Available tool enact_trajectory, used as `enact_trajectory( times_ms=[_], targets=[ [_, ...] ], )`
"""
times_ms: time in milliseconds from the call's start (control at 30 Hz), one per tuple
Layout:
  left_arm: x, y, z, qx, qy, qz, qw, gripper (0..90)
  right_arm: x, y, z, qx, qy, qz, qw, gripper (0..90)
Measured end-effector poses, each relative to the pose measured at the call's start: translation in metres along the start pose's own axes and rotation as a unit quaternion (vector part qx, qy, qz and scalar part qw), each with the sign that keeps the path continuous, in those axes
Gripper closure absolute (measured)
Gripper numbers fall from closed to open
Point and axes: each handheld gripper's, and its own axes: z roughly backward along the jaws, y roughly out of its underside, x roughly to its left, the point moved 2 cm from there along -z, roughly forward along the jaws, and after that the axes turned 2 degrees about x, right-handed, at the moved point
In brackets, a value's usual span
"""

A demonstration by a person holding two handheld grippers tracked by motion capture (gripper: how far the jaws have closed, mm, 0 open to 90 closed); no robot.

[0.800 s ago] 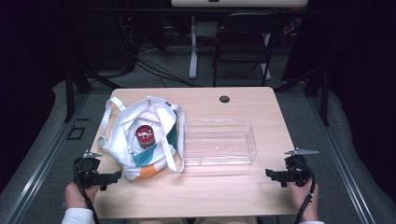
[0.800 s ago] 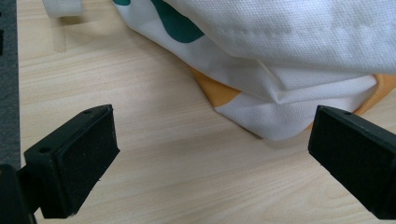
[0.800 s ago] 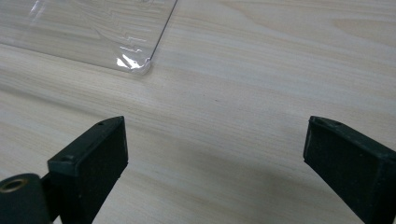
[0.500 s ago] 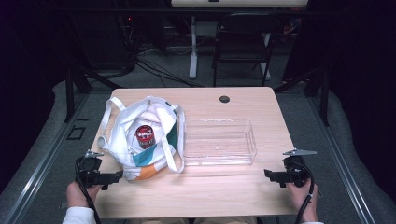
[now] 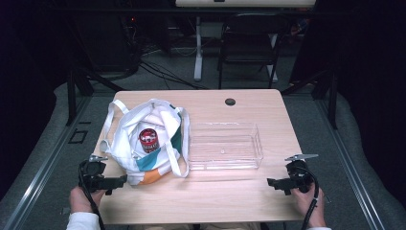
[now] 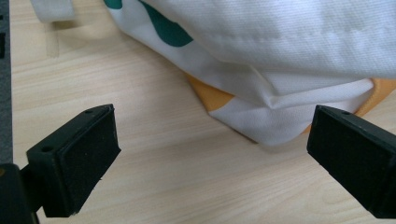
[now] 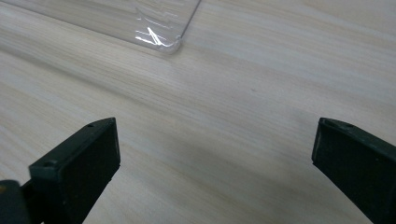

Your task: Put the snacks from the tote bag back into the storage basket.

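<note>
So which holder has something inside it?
The white cloth tote bag: a red-topped can sits inside it. The clear plastic tray beside it holds nothing.

Both hands low near the table edge, left gripper [image 5: 120, 180] and right gripper [image 5: 273, 182] apparently wide open, empty.

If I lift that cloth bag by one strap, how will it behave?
The bag is probably floppy: its cloth lies creased and slumped on the table. It would likely sag and tilt to one side, since a can sits inside. The can may shift or roll toward the low corner, so expect a slightly lopsided load.
</note>
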Motion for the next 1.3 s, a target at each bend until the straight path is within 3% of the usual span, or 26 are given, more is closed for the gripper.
enact_trajectory(
  times_ms=[67, 167, 267, 367, 467, 667, 833, 1067, 1300],
  targets=[
    [0.003, -0.002, 0.0, -0.001, 0.002, 0.003, 1.0, 2.0, -0.001, -0.001, -0.001, -0.013, -0.01, 0.008, 0.9998, 0.0],
    [0.005, -0.008, -0.002, -0.008, 0.005, 0.007, 0.9999, 1.9, -0.003, -0.001, 0.0, -0.016, -0.006, 0.013, 0.9998, 0.0],
    [0.005, -0.006, -0.002, -0.012, 0.005, 0.014, 0.9998, 1.6, -0.004, -0.002, 0.001, 0.005, 0.0, 0.007, 1.0, 0.0],
    [0.006, -0.005, -0.002, 0.003, 0.001, 0.02, 0.9998, 1.7, -0.003, -0.006, 0.004, 0.003, 0.007, 0.008, 0.9999, 0.0],
    [0.007, -0.009, -0.001, 0.004, 0.006, 0.024, 0.9997, 1.5, -0.001, -0.007, 0.007, -0.002, 0.013, 0.016, 0.9998, 0.6],
    [-0.003, -0.022, 0.014, -0.028, -0.009, 0.005, 0.9996, 1.0, 0.002, -0.006, 0.018, -0.021, 0.021, 0.024, 0.9993, 3.1],
    [-0.011, -0.034, 0.027, -0.051, -0.007, -0.008, 0.9987, 0.6, 0.008, -0.005, 0.02, -0.022, 0.023, 0.032, 0.999, 3.9],
    [-0.014, -0.049, 0.031, -0.061, -0.013, -0.007, 0.998, 0.3, 0.003, -0.004, 0.019, -0.02, 0.019, 0.019, 0.9995, 5.2],
    [-0.018, -0.064, 0.033, -0.083, -0.017, -0.023, 0.9961, 2.0, 0.003, -0.006, 0.014, -0.014, 0.004, 0.016, 0.9998, 5.5]
  ],
)
